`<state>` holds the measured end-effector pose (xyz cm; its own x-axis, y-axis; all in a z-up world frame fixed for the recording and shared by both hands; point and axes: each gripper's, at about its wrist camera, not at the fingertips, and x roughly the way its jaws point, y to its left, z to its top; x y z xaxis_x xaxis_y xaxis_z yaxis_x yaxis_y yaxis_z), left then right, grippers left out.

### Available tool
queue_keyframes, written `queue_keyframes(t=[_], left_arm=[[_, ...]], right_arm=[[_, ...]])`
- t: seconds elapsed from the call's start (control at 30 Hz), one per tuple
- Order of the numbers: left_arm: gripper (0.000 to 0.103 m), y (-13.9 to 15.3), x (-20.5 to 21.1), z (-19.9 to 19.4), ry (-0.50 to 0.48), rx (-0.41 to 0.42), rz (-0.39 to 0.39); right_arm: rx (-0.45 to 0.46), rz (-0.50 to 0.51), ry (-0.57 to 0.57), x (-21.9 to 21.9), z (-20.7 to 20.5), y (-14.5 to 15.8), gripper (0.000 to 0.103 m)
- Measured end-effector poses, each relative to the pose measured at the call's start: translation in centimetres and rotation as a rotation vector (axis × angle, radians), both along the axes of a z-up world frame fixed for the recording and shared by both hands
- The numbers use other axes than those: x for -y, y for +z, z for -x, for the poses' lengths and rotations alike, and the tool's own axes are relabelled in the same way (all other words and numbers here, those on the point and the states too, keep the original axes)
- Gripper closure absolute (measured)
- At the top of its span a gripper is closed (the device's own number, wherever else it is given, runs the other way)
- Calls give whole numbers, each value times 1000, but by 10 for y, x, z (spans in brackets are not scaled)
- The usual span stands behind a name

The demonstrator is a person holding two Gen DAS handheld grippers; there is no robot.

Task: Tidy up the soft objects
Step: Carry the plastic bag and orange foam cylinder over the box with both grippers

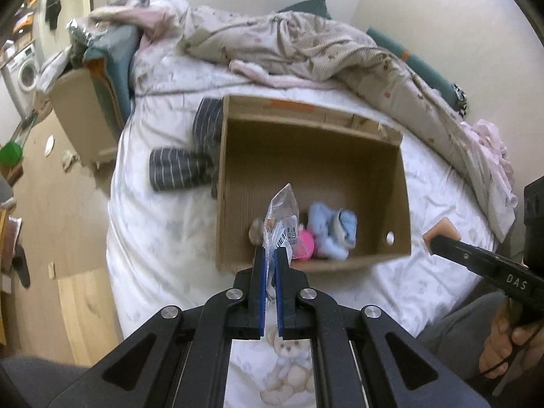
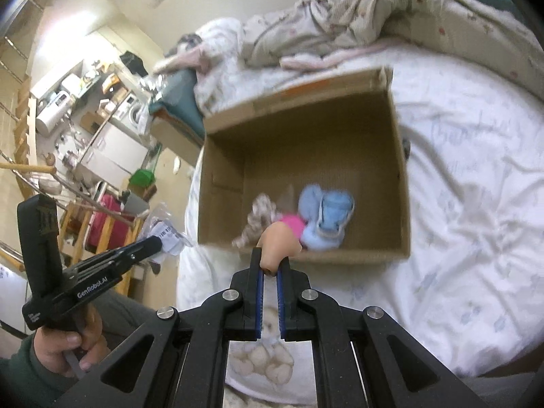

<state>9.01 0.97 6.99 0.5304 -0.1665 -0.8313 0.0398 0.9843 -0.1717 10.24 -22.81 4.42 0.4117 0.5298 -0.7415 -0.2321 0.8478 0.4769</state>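
An open cardboard box (image 1: 234, 183) (image 2: 397, 176) sits on the bed. Inside lie light blue socks (image 1: 335, 234) (image 2: 326, 217), a pink soft item (image 1: 303, 244) (image 2: 293, 223) and a beige knitted item (image 2: 258, 217). My left gripper (image 1: 270, 255) is shut on a clear plastic bag with a barcode label (image 1: 282, 219), held above the box's near edge; the bag also shows in the right wrist view (image 2: 166, 234). My right gripper (image 2: 270, 267) is shut on a peach foam sponge (image 2: 280, 241), just in front of the box; the sponge shows in the left wrist view (image 1: 441, 232).
Dark striped socks (image 1: 183, 166) lie on the white sheet left of the box. A rumpled beige blanket (image 1: 323, 47) and pink clothes (image 1: 493, 149) lie behind and to the right. A second cardboard box (image 1: 85, 115) stands off the bed's left side.
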Motion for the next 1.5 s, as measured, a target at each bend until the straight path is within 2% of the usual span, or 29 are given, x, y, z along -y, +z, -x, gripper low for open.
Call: queue_keyframes(t=[0.17, 0.3, 0.43, 0.67, 0.8, 1.0, 1.27, 1.5], left_arm=[[98, 6, 1, -24, -12, 13, -2], [98, -3, 5, -38, -25, 7, -2], [98, -22, 5, -50, -22, -28, 6], [98, -55, 8, -65, -19, -48, -33], [98, -69, 5, -68, -4, -57, -65], [98, -82, 0, -69, 6, -83, -90], [98, -89, 5, -73, 5, -115, -85], [98, -88, 11, -71, -6, -107, -106]], right_arm=[[51, 5, -5, 3, -16, 17, 95], [58, 8, -14, 4, -31, 14, 95], [29, -20, -41, 6, -44, -3, 95], [-36, 26, -62, 4, -55, -38, 95], [-68, 94, -47, -4, -58, -54, 95], [-150, 184, -59, -4, -67, -78, 95], [-211, 214, -36, -10, -68, -94, 95], [-218, 223, -37, -12, -68, -96, 95]])
